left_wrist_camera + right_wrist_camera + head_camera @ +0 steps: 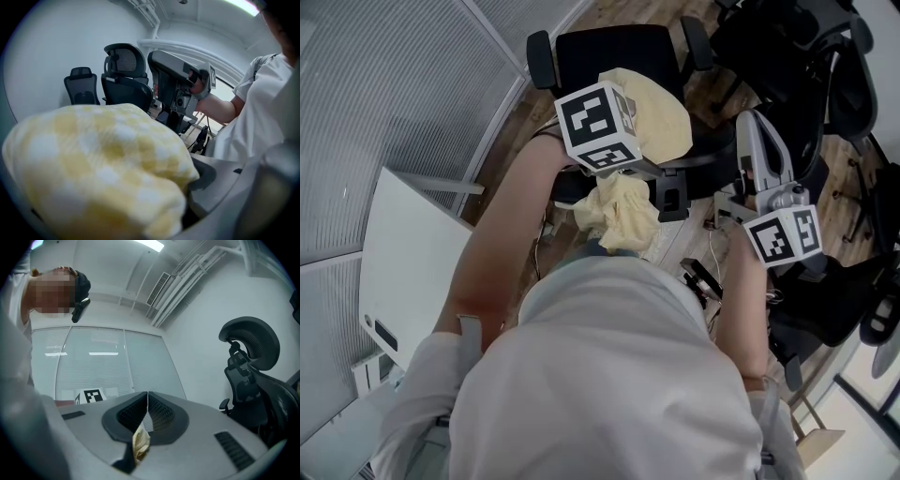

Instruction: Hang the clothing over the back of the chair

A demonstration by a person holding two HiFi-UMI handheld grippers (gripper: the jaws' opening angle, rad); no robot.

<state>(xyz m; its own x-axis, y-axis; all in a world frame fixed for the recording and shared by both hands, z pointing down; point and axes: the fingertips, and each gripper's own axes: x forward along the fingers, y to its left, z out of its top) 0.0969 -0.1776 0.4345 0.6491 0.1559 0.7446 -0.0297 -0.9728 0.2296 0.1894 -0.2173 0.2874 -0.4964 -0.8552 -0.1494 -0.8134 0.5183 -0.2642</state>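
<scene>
Holding: bunched clothing [623,216], in wide-spread left claw [615,174]
Chair [609,56]: twelve o'clock of it
Right claw [148,404]: pinching yellowish scrap [140,447]

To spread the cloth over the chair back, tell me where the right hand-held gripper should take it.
Probably the loose bunch of cloth hanging below the left hand-held gripper, approached level from the right. That end dangles free with folded edges to pinch; the rest is bunched in the left jaws.

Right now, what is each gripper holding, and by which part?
Left gripper: the yellow clothing, by a bunched-up wad. Right gripper: only a small yellow fabric scrap.
</scene>
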